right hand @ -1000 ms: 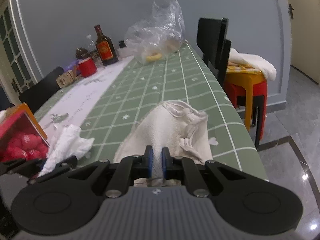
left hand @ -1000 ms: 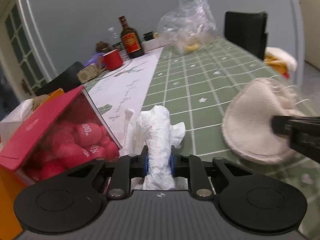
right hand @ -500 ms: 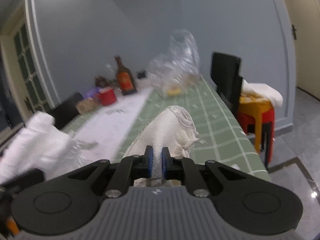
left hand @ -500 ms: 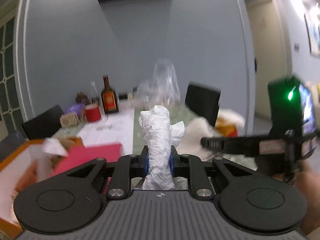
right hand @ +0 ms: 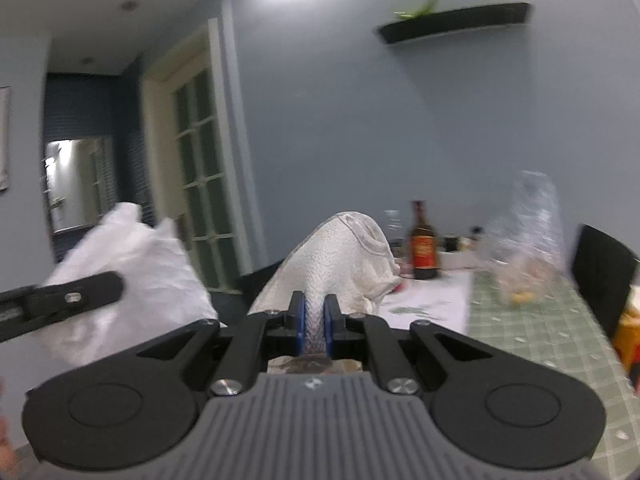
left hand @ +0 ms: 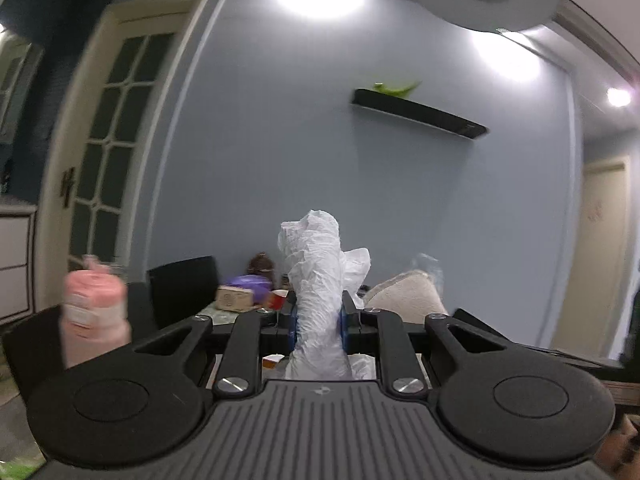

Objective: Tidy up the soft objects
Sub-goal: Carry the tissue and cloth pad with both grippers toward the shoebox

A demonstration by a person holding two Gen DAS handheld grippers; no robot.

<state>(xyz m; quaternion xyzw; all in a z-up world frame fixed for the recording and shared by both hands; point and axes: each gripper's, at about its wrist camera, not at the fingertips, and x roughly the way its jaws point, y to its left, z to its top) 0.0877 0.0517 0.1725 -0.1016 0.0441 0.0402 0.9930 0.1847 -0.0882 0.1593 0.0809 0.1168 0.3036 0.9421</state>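
Left gripper point(left hand: 319, 322) is clamped tight on a crumpled white plastic bag point(left hand: 316, 276) that sticks up past its fingertips. Right gripper point(right hand: 314, 322) pinches a cream towel point(right hand: 340, 260), both held up above the green checked table point(right hand: 532, 324).

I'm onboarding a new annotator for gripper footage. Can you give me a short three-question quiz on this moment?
1. True or false: the left gripper is shut on a crumpled white plastic bag.
2. What does the right gripper hold? A) brown bottle B) cream towel C) pink bottle
3. Fill in: on the wall above the table hangs a dark ____ with something green on it.

Key:
1. True; the bag sticks up from between the blue pads.
2. B; the cream towel is pinched between the pads, while the brown bottle stands on the table.
3. shelf
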